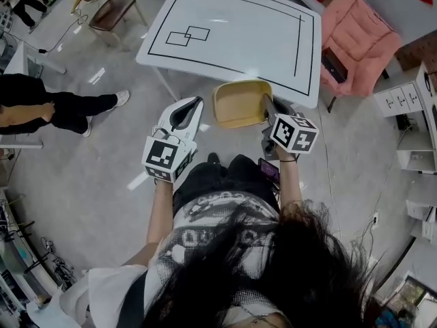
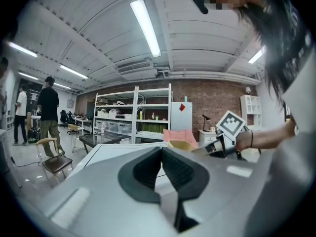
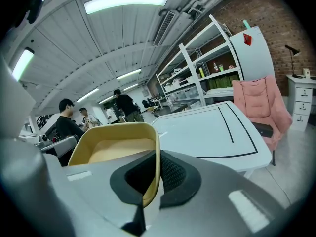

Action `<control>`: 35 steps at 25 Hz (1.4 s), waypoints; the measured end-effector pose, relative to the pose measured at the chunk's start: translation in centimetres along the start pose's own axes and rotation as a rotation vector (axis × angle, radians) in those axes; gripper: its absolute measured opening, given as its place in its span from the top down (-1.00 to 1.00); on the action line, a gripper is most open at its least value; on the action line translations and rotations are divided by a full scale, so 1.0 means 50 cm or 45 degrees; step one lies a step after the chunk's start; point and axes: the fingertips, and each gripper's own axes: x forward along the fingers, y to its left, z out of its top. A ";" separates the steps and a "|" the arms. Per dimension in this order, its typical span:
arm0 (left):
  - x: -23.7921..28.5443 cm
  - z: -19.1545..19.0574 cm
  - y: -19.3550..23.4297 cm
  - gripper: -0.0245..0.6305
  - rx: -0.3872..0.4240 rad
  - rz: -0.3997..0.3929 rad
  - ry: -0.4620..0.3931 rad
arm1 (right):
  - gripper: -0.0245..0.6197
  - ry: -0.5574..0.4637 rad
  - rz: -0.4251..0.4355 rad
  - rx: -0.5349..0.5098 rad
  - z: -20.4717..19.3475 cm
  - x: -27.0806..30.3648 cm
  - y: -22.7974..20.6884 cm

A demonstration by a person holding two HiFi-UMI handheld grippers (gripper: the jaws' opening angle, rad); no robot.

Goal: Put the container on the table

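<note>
The container (image 1: 240, 104) is a shallow yellow tub held in the air just before the near edge of the white table (image 1: 232, 26), which has black lines on its top. My right gripper (image 1: 268, 101) is shut on the tub's right rim; in the right gripper view the yellow wall (image 3: 118, 142) sits pinched between the jaws of the right gripper (image 3: 158, 154). My left gripper (image 1: 198, 102) hangs to the left of the tub, apart from it. Its jaws meet with nothing between them in the left gripper view (image 2: 161, 149), where the tub (image 2: 181, 145) shows beyond.
A pink cushioned chair (image 1: 358, 39) stands at the table's right end, with white drawers (image 1: 403, 98) further right. A seated person's legs (image 1: 54, 108) stretch in from the left. A wooden chair (image 1: 113, 9) stands at the far left. Shelves (image 2: 133, 112) line the back wall.
</note>
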 end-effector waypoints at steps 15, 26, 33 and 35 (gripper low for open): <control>0.082 -0.011 0.114 0.93 -0.031 0.062 0.026 | 0.91 0.046 0.055 -0.014 0.062 0.157 -0.007; 0.266 0.025 0.327 0.93 -0.027 0.199 0.030 | 0.91 0.126 0.150 -0.064 0.200 0.451 -0.044; 0.361 0.030 0.424 0.93 -0.047 0.267 0.072 | 0.91 0.237 0.189 -0.091 0.230 0.623 -0.064; 0.382 0.030 0.441 0.93 -0.050 0.282 0.088 | 0.91 0.271 0.196 -0.099 0.228 0.659 -0.071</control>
